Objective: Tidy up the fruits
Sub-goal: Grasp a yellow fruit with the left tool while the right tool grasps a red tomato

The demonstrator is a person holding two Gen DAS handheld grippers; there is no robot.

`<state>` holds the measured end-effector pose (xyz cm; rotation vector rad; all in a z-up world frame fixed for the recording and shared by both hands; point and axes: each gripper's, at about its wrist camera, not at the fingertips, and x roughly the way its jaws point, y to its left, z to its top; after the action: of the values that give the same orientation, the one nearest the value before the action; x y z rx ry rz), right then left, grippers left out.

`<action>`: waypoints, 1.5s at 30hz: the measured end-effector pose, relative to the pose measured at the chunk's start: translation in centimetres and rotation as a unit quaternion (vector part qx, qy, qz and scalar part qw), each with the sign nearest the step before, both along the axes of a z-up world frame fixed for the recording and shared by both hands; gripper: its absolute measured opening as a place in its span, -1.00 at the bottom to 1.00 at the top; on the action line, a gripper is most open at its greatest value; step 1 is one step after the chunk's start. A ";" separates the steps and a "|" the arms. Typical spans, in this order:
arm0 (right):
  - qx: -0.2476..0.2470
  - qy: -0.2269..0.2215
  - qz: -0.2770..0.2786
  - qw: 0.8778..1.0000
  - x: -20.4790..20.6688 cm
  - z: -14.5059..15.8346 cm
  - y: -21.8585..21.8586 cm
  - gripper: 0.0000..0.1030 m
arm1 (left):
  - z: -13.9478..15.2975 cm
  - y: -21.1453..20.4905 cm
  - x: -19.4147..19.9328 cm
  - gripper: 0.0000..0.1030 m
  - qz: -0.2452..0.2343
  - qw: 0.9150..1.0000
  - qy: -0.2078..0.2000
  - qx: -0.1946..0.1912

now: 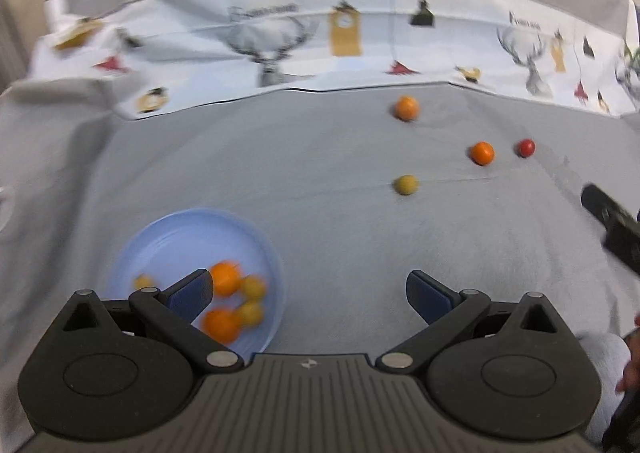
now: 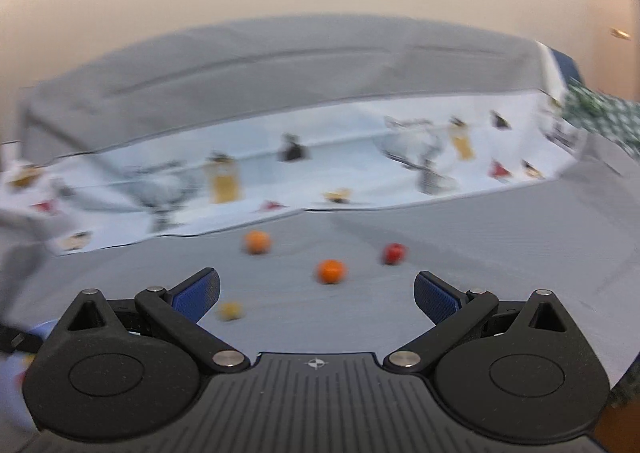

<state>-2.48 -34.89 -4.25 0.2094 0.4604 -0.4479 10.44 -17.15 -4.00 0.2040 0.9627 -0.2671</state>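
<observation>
A light blue bowl (image 1: 160,237) sits on the grey cloth at lower left in the left wrist view, holding two orange fruits (image 1: 225,277) and several small yellow ones (image 1: 253,287). My left gripper (image 1: 308,293) is open and empty, its left finger over the bowl's rim. Loose on the cloth lie an orange fruit (image 1: 407,108), a second orange fruit (image 1: 482,152), a red fruit (image 1: 525,148) and a yellow fruit (image 1: 406,184). My right gripper (image 2: 316,295) is open and empty, hovering short of the same fruits: orange (image 2: 331,271), orange (image 2: 257,242), red (image 2: 394,253), yellow (image 2: 230,310).
A white cloth printed with deer and birds (image 1: 280,49) lies along the back of the grey cloth (image 1: 320,173). The right gripper's dark body (image 1: 616,225) enters at the right edge. A green checked fabric (image 2: 600,113) shows at far right.
</observation>
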 end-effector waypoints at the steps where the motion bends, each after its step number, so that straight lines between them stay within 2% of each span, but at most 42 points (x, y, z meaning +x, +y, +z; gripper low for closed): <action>1: 0.004 0.008 -0.015 1.000 1.1 -1.0 -1.2 0.99 | -1.1 -1.5 1.4 0.99 -0.004 1.000 0.007 0.002; 4: 0.018 0.030 -0.077 0.996 5.4 -4.7 -6.0 0.99 | -4.1 -5.4 5.3 0.99 -0.014 1.000 0.026 0.001; 7: 0.035 0.061 -0.102 0.992 9.6 -8.6 -10.0 0.99 | -7.0 -8.9 9.0 0.99 -0.026 0.999 0.037 0.010; 10: 0.033 0.093 -0.107 0.989 13.5 -12.0 -13.0 0.99 | -9.7 -11.6 12.1 0.99 -0.033 0.998 0.047 0.021; 15: 0.043 0.110 -0.097 0.988 18.1 -15.7 -15.8 0.99 | -13.5 -14.3 15.6 0.99 -0.044 0.996 0.060 0.040; 16: 0.043 0.116 -0.098 0.988 18.7 -16.3 -16.2 0.99 | -14.6 -14.7 16.2 1.00 -0.045 0.996 0.061 0.056; 17: 0.041 0.122 -0.100 0.987 19.5 -17.0 -16.6 0.99 | -15.1 -14.6 16.4 1.00 -0.048 0.995 0.064 0.053; 18: 0.021 0.122 -0.102 0.987 20.0 -17.5 -16.6 0.99 | -15.0 -14.1 16.5 1.00 -0.044 0.997 0.057 0.030; 19: 0.005 0.120 -0.100 0.988 20.4 -17.5 -16.6 0.99 | -15.2 -13.9 16.7 1.00 -0.041 0.997 0.061 0.023; 21: 0.007 0.118 -0.100 0.988 20.9 -17.4 -16.7 0.99 | -15.3 -13.6 16.8 1.00 -0.039 0.997 0.063 0.015; 27: 0.005 0.113 -0.102 0.988 21.0 -17.4 -16.8 0.99 | -15.3 -14.1 17.0 1.00 -0.032 0.997 0.071 0.024; 28: 0.003 0.113 -0.102 0.988 21.1 -17.4 -16.8 0.97 | -15.1 -14.2 17.0 0.88 -0.037 0.996 0.078 0.026; 30: -0.003 0.097 -0.093 0.991 20.9 -17.1 -16.5 0.18 | -13.8 -14.5 15.9 0.09 -0.074 0.995 0.069 0.020; 31: -0.012 0.094 -0.086 0.992 20.9 -16.7 -16.2 -0.37 | -13.3 -14.8 15.3 -0.44 -0.099 0.993 0.068 0.023; 35: -0.011 0.091 -0.090 0.992 20.8 -16.5 -16.2 -0.38 | -12.3 -14.8 14.3 -0.47 -0.117 0.990 0.074 0.005; 39: -0.019 0.072 -0.113 0.991 20.0 -15.9 -16.7 -0.38 | -11.2 -14.5 13.2 -0.47 -0.113 0.991 0.071 0.001; 42: -0.024 0.054 -0.124 0.990 19.0 -14.8 -16.7 -0.38 | -9.2 -13.7 12.2 -0.47 -0.109 0.992 0.067 -0.001; 45: -0.038 0.024 -0.122 0.991 16.6 -12.3 -15.6 -0.38 | -6.2 -11.9 10.1 -0.47 -0.106 0.993 0.052 -0.007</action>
<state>14.11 -50.46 -16.54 0.1818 0.4662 -0.7105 20.52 -29.07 -10.24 0.2820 1.0436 -0.4826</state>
